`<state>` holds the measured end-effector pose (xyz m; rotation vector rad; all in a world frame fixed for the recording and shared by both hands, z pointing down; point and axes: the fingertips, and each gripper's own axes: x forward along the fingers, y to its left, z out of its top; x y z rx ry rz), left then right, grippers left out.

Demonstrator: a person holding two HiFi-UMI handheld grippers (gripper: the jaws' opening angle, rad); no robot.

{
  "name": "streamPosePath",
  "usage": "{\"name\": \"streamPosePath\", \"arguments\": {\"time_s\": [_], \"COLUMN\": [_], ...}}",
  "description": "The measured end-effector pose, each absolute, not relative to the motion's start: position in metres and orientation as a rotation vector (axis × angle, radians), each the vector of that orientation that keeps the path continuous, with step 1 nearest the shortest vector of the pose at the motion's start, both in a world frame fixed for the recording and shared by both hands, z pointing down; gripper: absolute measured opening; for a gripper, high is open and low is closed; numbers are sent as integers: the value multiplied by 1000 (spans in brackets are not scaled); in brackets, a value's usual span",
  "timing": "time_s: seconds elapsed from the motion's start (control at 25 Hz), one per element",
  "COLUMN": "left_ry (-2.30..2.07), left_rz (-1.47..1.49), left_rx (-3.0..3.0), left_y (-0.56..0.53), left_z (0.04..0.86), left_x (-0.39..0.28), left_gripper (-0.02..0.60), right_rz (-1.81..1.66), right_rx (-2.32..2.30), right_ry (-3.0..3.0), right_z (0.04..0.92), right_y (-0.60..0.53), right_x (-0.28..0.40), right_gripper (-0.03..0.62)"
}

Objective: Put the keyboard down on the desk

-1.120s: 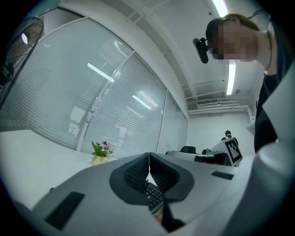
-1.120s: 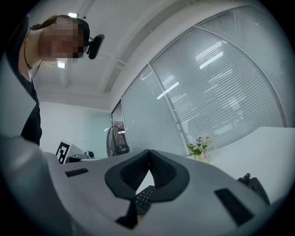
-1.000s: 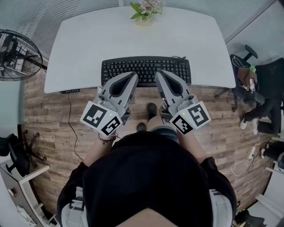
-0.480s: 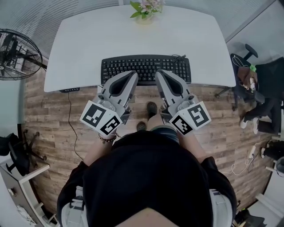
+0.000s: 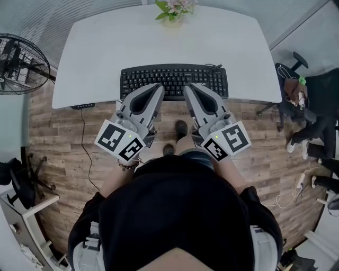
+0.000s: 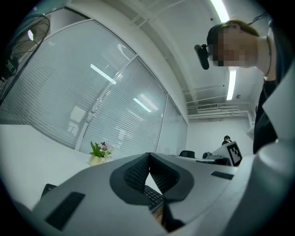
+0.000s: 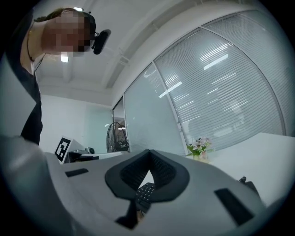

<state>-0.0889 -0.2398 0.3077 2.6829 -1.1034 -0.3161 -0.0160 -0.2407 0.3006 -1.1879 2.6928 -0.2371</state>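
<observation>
A black keyboard (image 5: 175,79) lies flat on the white desk (image 5: 159,42), close to its front edge. My left gripper (image 5: 159,88) is shut, its tips over the keyboard's front edge left of the middle. My right gripper (image 5: 187,87) is shut too, with its tips over the front edge just right of the middle. In the left gripper view the jaws (image 6: 149,154) meet with nothing between them, and keys of the keyboard (image 6: 152,196) show below the tips. The right gripper view shows the same: tips together (image 7: 148,151), keyboard (image 7: 145,191) beneath.
A pot of flowers (image 5: 174,11) stands at the desk's far edge. A floor fan (image 5: 21,66) is at the left and an office chair (image 5: 296,90) at the right. A cable (image 5: 87,143) hangs from the desk's front left. The floor is wood.
The desk and keyboard sit a touch higher in the head view than a second ago. Both grippers stay shut in almost the same place.
</observation>
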Motion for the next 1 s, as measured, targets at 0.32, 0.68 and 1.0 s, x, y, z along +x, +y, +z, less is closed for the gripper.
{"name": "streamPosePath", "arguments": {"time_s": [0.32, 0.68, 1.0], "left_ry": [-1097, -1104, -1086], "left_rz": [-325, -328, -336], "left_rx": [2681, 2695, 2708], "left_y": [-242, -241, -240], "left_z": [308, 304, 301], "left_x": [-88, -89, -87], "left_gripper": [12, 12, 12], "right_rz": [-247, -228, -222], "right_rx": [-1189, -1191, -1184], "right_ry": [2692, 2700, 2695], "right_z": [302, 300, 297], "right_y": [-243, -245, -244], "right_x": [-15, -18, -19], "right_gripper": [3, 3, 3]}}
